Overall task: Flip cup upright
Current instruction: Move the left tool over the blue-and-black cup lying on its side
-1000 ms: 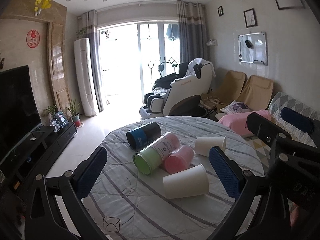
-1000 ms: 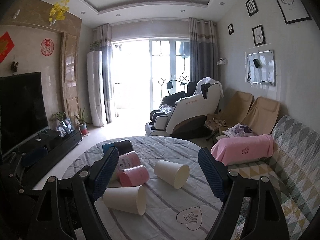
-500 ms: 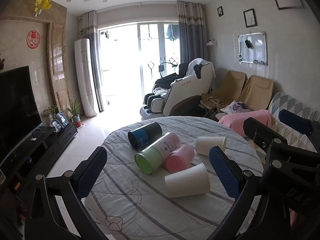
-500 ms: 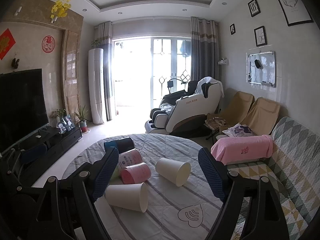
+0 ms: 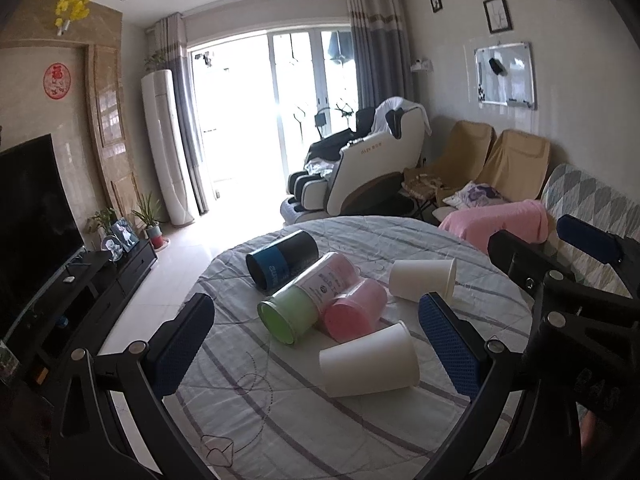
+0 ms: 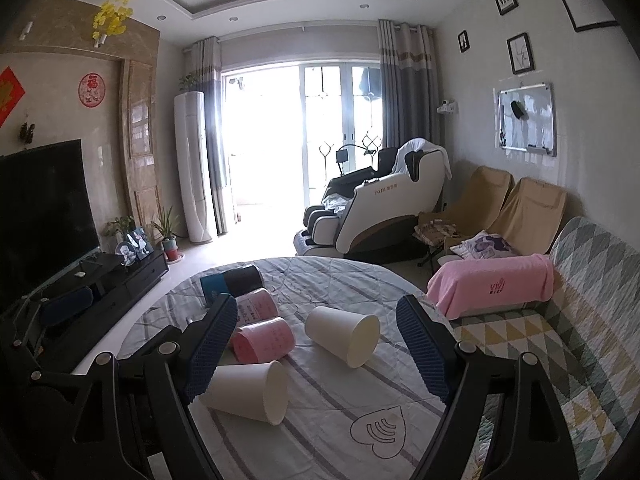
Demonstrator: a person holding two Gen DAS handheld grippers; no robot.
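Five cups lie on their sides on the table [image 5: 280, 420], which wears a pale striped cloth. Nearest the claws is a white paper cup [image 5: 368, 360], mouth turned to the right, just in front of a pink cup [image 5: 354, 314] that touches a green-rimmed cup with a pink label [image 5: 308, 304]. Behind those rests a black and blue cup [image 5: 280, 264], and off to the right, a little apart, a second white paper cup [image 6: 344, 334] with its mouth toward the sofa [image 6: 580, 320].

Neither claw has hold of anything. From where I stand the left claw [image 5: 316, 350] hangs over the near part of the table with its fingers spread wide, the nearest white cup showing between them but not touched. The right claw [image 6: 312, 348] is likewise spread wide and empty, looking toward the farther white cup, with the nearer one low beside its left finger.

My reading is that this is the approach, with no cup yet chosen for certain; nothing stands upright. The next move seems to call for lowering one claw over a white cup's wall, closing gently so the thin paper does not crush, then turning the wrist to set the base down. Neighbouring cups may roll if nudged.
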